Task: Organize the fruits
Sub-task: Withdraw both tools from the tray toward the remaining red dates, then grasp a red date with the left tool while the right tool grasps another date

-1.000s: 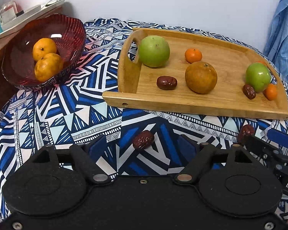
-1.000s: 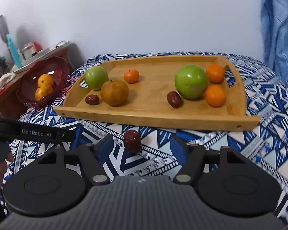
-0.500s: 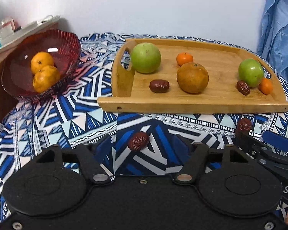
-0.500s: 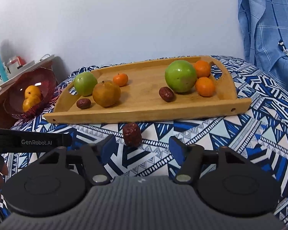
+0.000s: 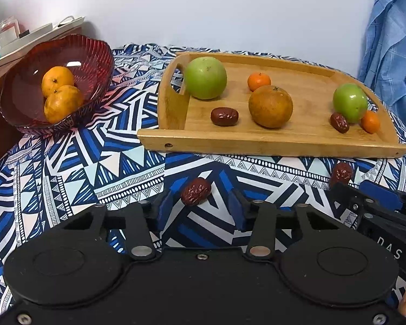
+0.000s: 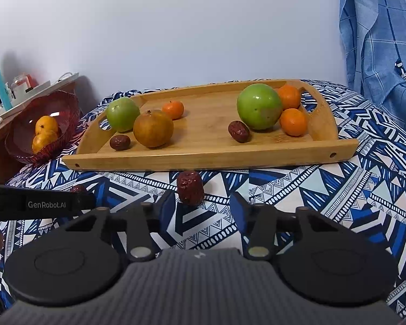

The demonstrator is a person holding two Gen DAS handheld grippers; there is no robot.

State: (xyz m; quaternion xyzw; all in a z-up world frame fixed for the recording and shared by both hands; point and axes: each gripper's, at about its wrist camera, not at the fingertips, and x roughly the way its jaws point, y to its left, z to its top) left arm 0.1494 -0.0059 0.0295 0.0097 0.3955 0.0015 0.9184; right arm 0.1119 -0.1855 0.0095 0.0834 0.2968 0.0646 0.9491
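Both pairs of jaws have narrowed since the earlier frames and are closing, each around a red date, pads not yet pressing.

Sorting looks barely begun: the wooden tray (image 6: 208, 159) holds mixed apples, oranges and dates, the red glass bowl (image 5: 19, 113) only two oranges. The left gripper (image 5: 200, 208) brackets one loose date (image 5: 195, 191), the right gripper (image 6: 197, 211) another date (image 6: 190, 187), both on the patterned cloth (image 5: 67, 168) before a white wall.

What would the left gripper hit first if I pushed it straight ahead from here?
Likely the red date on the cloth between the closing fingers of the left gripper, not yet pinched; beyond it, the wooden tray.
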